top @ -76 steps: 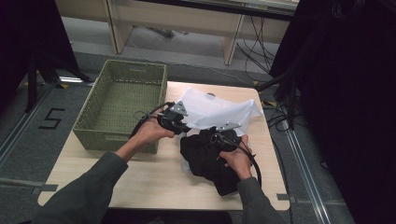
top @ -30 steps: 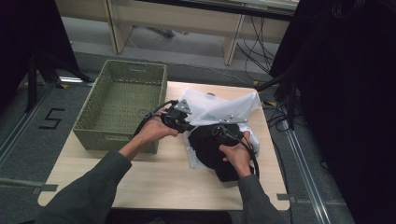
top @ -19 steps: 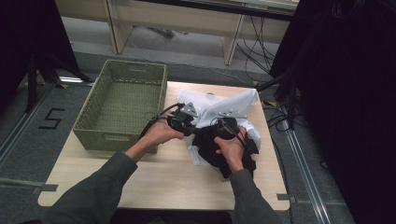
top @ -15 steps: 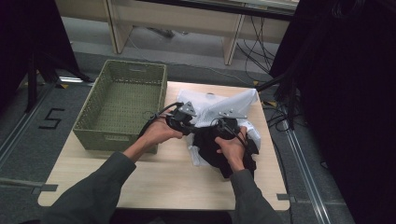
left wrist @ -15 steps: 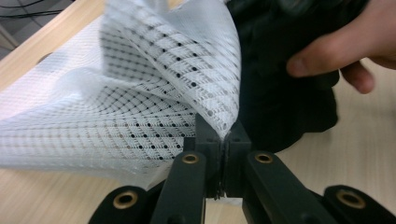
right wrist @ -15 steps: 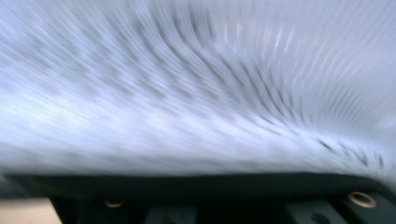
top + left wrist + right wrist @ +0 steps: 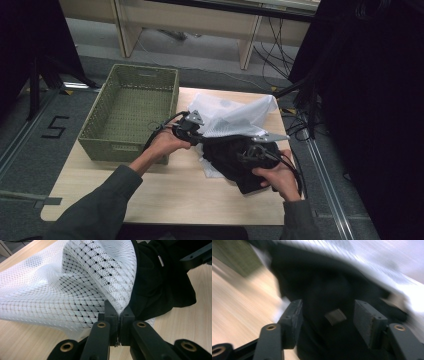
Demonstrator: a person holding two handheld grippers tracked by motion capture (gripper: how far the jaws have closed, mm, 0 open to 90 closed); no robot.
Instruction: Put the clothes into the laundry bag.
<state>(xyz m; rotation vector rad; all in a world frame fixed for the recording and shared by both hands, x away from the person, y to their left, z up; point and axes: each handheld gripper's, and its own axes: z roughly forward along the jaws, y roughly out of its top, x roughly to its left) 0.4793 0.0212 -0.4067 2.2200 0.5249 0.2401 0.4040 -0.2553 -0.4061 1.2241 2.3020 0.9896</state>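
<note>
The left gripper point(image 7: 117, 315) pinches the mesh bag point(image 7: 235, 115) edge; the right gripper point(image 7: 327, 315), jaws spread, pushes the black cloth point(image 7: 235, 157) in. Both sit mid-surface point(image 7: 150, 190), beside the basket point(image 7: 131, 115); bare wood in front.

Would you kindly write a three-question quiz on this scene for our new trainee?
1. True or false: the left gripper is shut on the white mesh bag.
2. Which applies to the right gripper? A: its jaws are open with the black garment between them. B: it is inside the green basket. C: it is lying on the floor.
3. Fill in: the green basket stands to the person's ____ of the mesh bag.

Key: 1 true; 2 A; 3 left.
</note>
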